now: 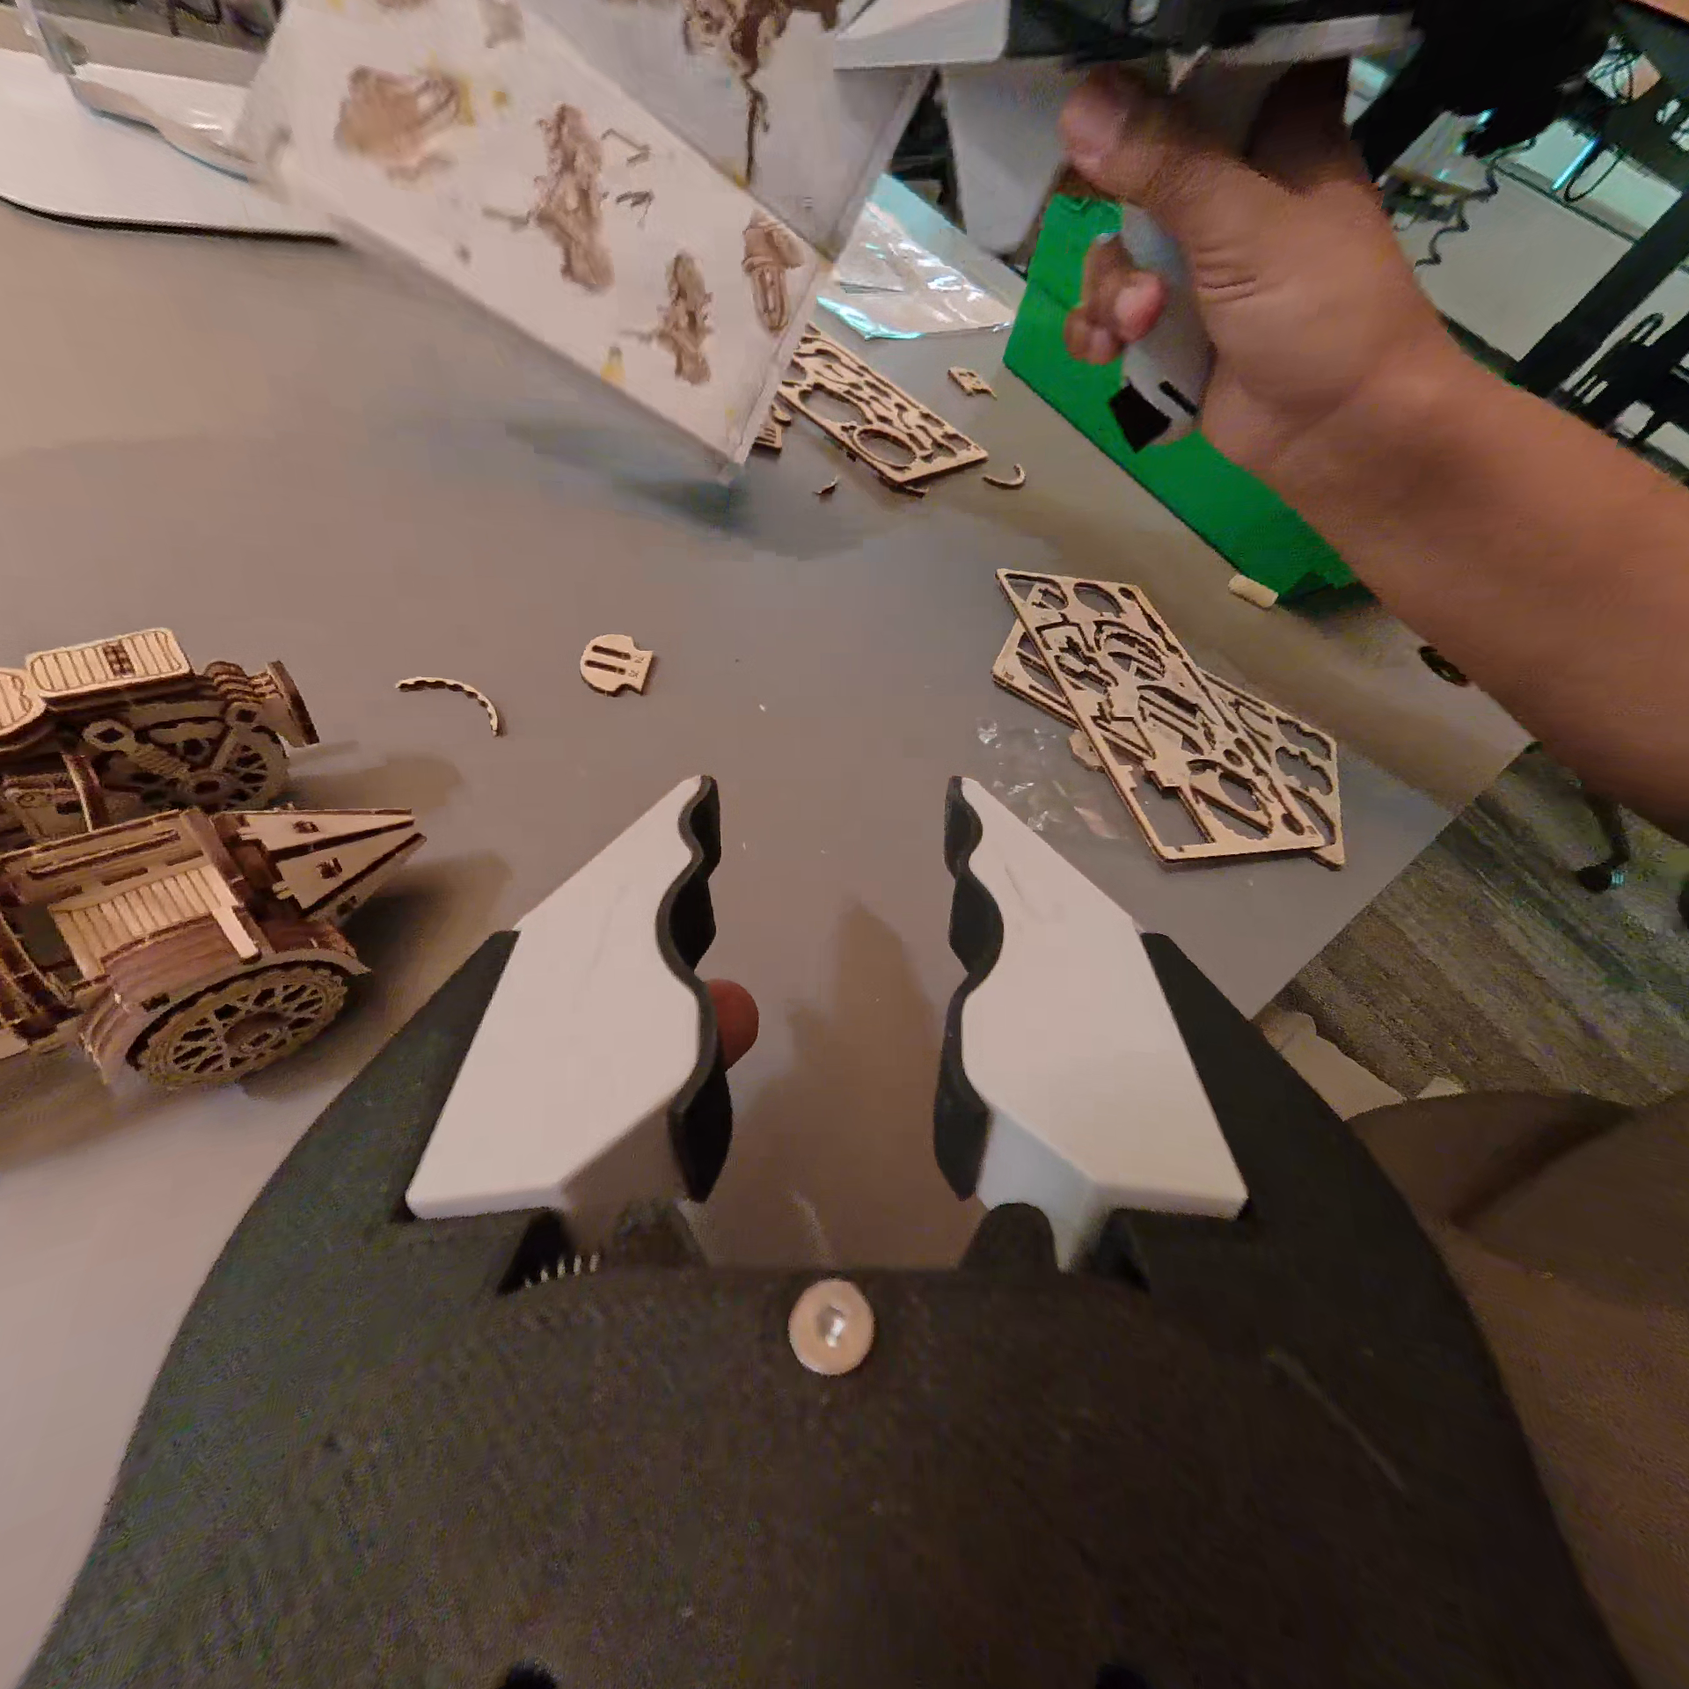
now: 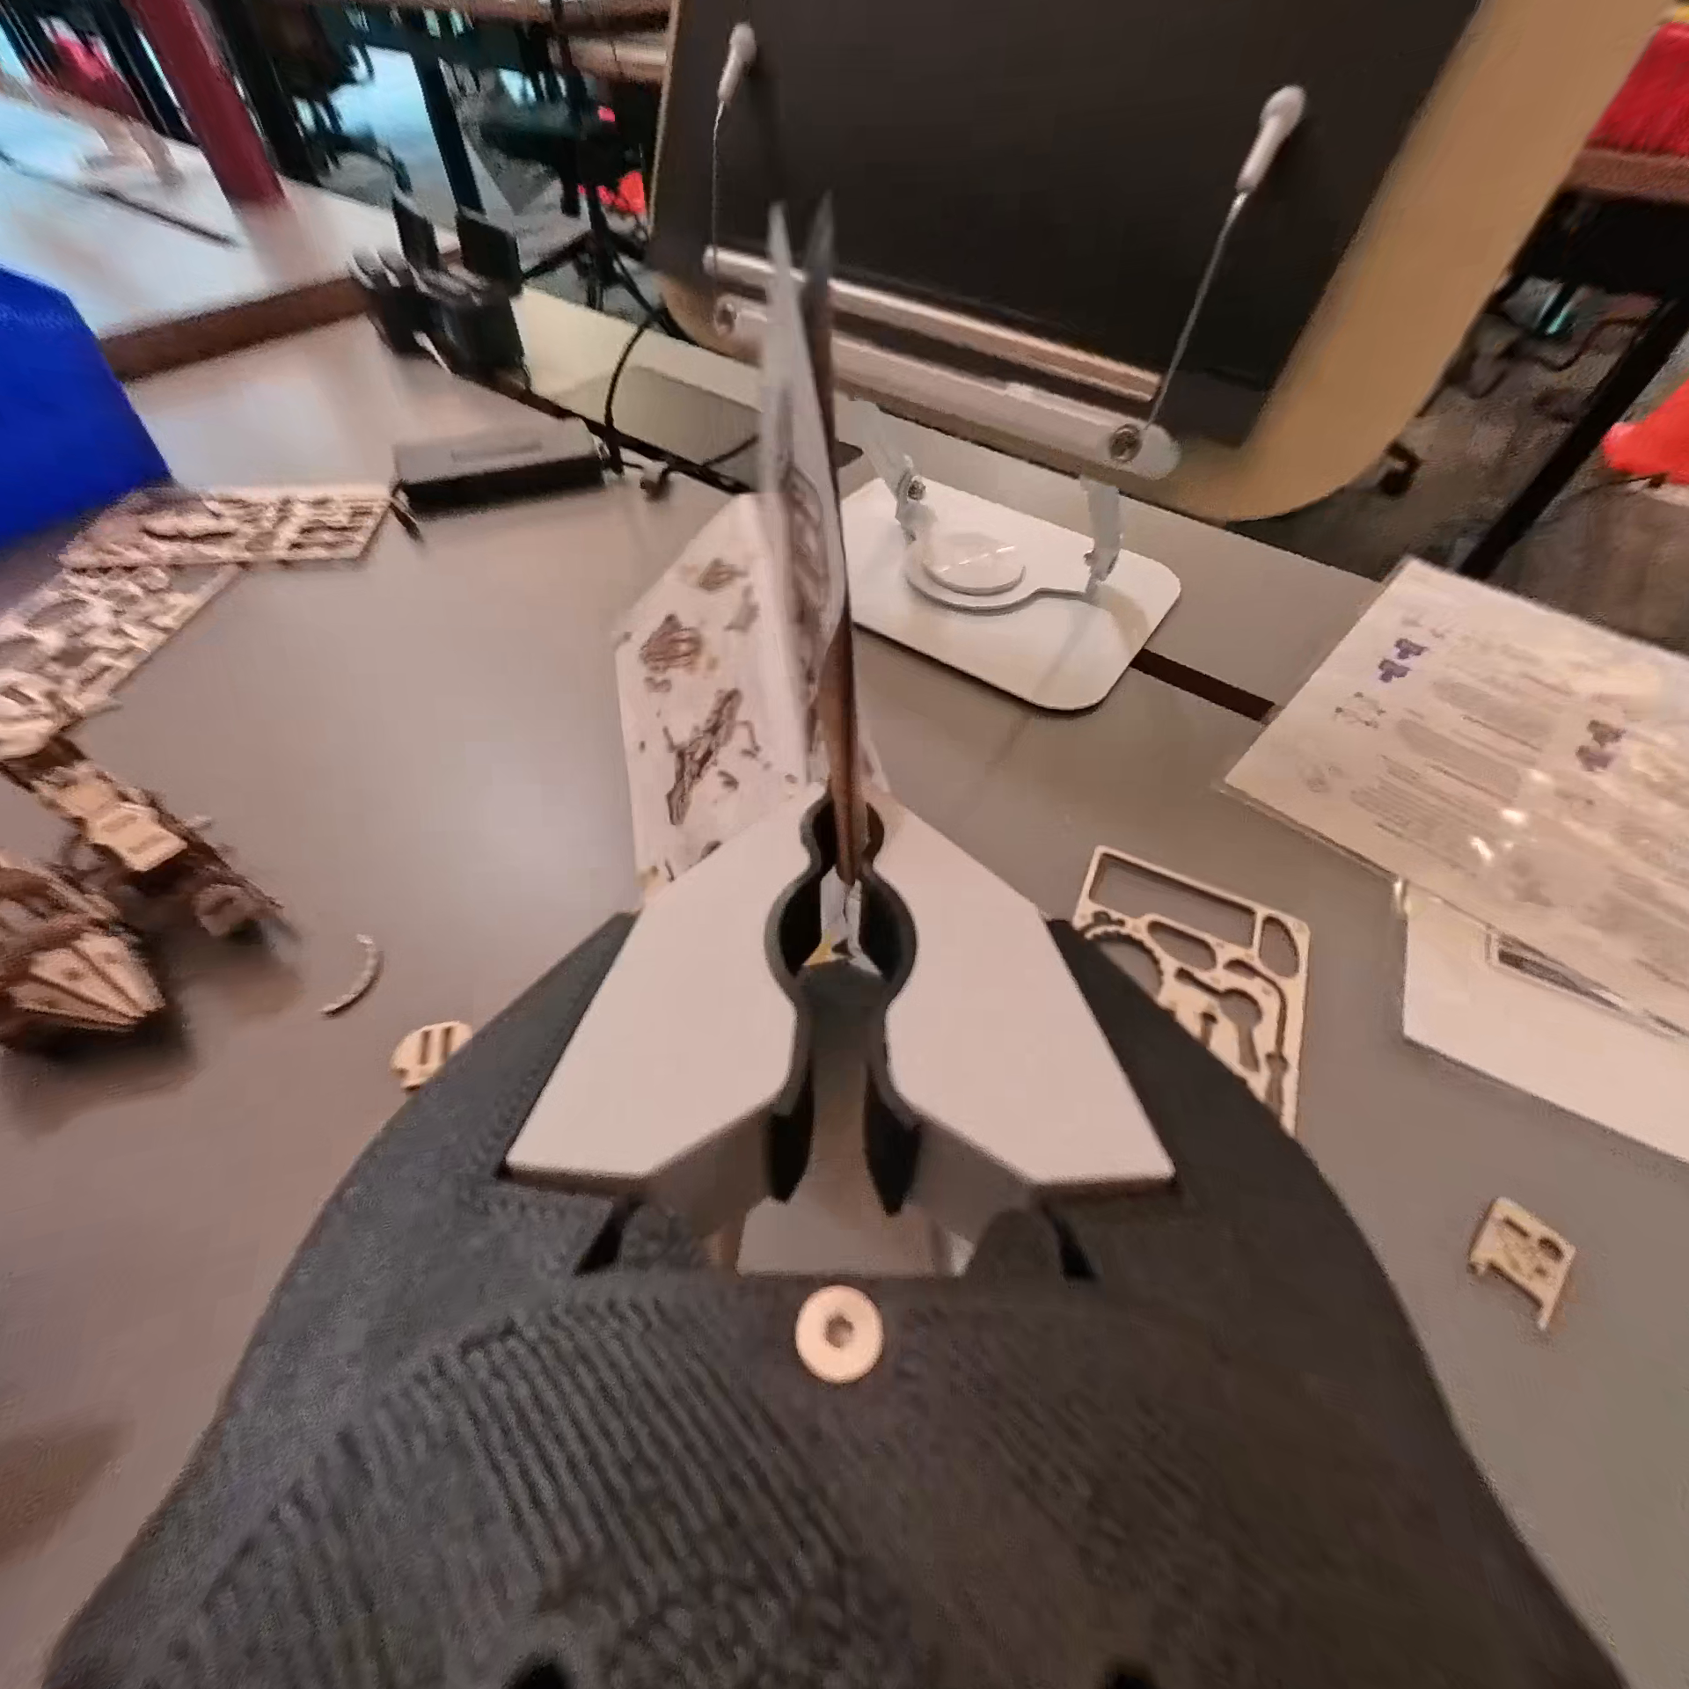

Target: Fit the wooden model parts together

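Observation:
My left gripper [image 1: 830, 795] is open and empty, above the grey table [image 1: 366, 475]. A part-built wooden model vehicle [image 1: 174, 877] stands to its left. A small curved toothed part [image 1: 452, 699] and a round slotted part [image 1: 617, 663] lie ahead of it. My right gripper [image 2: 845, 823] is shut on the edge of a printed instruction booklet [image 2: 804, 548], lifted off the table with a page [image 2: 695, 713] hanging open. The booklet [image 1: 548, 210] also shows at the top of the left wrist view. The model [image 2: 82, 969] lies at the left in the right wrist view.
Punched-out wooden sheets [image 1: 1170, 722] lie to the right, and more behind the booklet [image 1: 877, 420]. A green box [image 1: 1170, 439] stands behind the person's hand [image 1: 1280, 274]. The right wrist view shows a white stand base [image 2: 1014, 594], sleeved papers [image 2: 1508, 731], a cut-out sheet [image 2: 1206, 978] and a small part [image 2: 1522, 1270]. The grippers' ends are close to 25 cm from one another.

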Available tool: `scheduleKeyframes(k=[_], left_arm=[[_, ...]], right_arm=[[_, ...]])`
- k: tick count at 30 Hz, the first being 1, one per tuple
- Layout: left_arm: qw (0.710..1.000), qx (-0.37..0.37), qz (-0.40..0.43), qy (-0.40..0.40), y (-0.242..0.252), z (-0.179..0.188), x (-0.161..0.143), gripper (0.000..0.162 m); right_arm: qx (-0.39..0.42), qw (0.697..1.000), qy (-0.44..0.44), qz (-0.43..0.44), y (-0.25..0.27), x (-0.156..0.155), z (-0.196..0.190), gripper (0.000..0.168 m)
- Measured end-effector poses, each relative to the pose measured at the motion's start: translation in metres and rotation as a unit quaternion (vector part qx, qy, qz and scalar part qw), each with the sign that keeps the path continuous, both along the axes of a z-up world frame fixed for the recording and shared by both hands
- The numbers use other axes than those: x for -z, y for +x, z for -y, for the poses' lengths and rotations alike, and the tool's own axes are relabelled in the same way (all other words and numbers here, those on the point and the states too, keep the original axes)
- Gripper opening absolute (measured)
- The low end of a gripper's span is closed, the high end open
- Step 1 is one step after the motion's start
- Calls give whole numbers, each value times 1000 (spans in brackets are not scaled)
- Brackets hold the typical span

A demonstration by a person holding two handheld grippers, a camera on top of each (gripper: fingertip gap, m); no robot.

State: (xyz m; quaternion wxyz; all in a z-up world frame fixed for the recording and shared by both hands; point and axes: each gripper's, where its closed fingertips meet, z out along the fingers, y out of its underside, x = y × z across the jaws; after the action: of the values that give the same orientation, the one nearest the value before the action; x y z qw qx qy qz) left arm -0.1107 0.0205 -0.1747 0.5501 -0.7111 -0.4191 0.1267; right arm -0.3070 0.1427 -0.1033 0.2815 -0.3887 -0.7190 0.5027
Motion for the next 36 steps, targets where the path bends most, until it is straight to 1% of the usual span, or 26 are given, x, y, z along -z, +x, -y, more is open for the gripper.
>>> scheduleKeyframes(k=[5,10,16,19,23,27,30,36], left_arm=[[1000,3,-2,7,5,-3,-3,47],[1000,11,-2,9,11,-10,-5,47],[999,24,21,29,17,-19,-2,49],[998,38,41,40,21,-25,3,56],[997,50,54,25,23,-30,12,69],[995,70,66,26,28,-38,18,71],[994,75,74,43,29,-44,17,69],[993,73,75,56,27,-41,15,58]], right_arm=[[-11,996,-86,30,30,-14,-12,0],[-36,990,-131,38,53,-24,-15,0],[-111,974,-193,26,102,-39,-2,0],[-140,964,-226,27,132,-42,4,0],[-147,948,-275,64,162,-29,7,0],[-142,925,-333,116,181,-11,8,0],[-155,914,-346,145,188,1,14,0],[-176,910,-328,180,184,23,26,0]])
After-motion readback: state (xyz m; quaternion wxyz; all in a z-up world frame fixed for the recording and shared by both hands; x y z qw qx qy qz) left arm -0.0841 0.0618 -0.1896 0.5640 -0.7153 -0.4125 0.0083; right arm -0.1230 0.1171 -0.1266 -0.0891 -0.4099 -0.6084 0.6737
